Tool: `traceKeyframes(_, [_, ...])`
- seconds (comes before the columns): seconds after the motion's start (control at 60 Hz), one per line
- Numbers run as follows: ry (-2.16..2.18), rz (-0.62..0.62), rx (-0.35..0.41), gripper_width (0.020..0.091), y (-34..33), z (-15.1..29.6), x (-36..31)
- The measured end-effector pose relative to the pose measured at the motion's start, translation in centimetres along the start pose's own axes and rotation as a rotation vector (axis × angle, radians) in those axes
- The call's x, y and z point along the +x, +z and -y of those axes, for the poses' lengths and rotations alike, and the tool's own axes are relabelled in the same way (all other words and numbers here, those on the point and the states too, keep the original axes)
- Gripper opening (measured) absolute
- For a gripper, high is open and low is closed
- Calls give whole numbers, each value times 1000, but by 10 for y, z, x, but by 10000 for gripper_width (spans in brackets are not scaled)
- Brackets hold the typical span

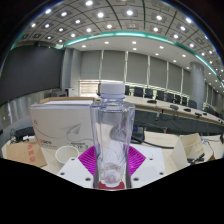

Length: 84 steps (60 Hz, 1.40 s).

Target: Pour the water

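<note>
From the gripper view, we see the gripper (111, 168) clenched on a clear water bottle (111, 135), upright between its pink pads (92, 158), white cap on. We judge the cap must come off before tilting slowly. Beyond, a white table (160, 160) carries a white box (62, 118) in a conference room.

A clear water bottle (111, 138) with a white cap stands upright between the gripper (111, 165) fingers. Both pink pads press its sides. A white box (60, 119) sits behind.

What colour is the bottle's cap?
White, on the clear bottle between the gripper's fingers; gripper view.
</note>
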<state>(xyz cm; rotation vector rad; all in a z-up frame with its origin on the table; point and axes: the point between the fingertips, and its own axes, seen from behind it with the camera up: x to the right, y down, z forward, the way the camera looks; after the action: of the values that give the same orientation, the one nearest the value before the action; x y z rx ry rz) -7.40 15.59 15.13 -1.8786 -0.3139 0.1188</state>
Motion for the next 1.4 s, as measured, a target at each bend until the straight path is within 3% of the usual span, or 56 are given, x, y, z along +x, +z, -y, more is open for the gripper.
traceKeyframes(0.267, [77,32,-83,385,18,-74,7])
traceKeyframes(0.3, [83,35,-42,378,16,-68,7])
traceKeyframes(0.433, [55,34,-10,425,13,-69,4])
traceKeyframes(0.567, [82,12,-57,556,13,-74,7])
traceKeyframes(0.65, [93,-1,-137,867,4,-87,6])
traceKeyframes(0.833, [114,-88,-225,859,-59,-75,0])
traceKeyframes(1.083, [90,-212,-360,863,-209,-47,-67])
traceKeyframes(1.4, [89,-239,-365,859,-325,-32,-165])
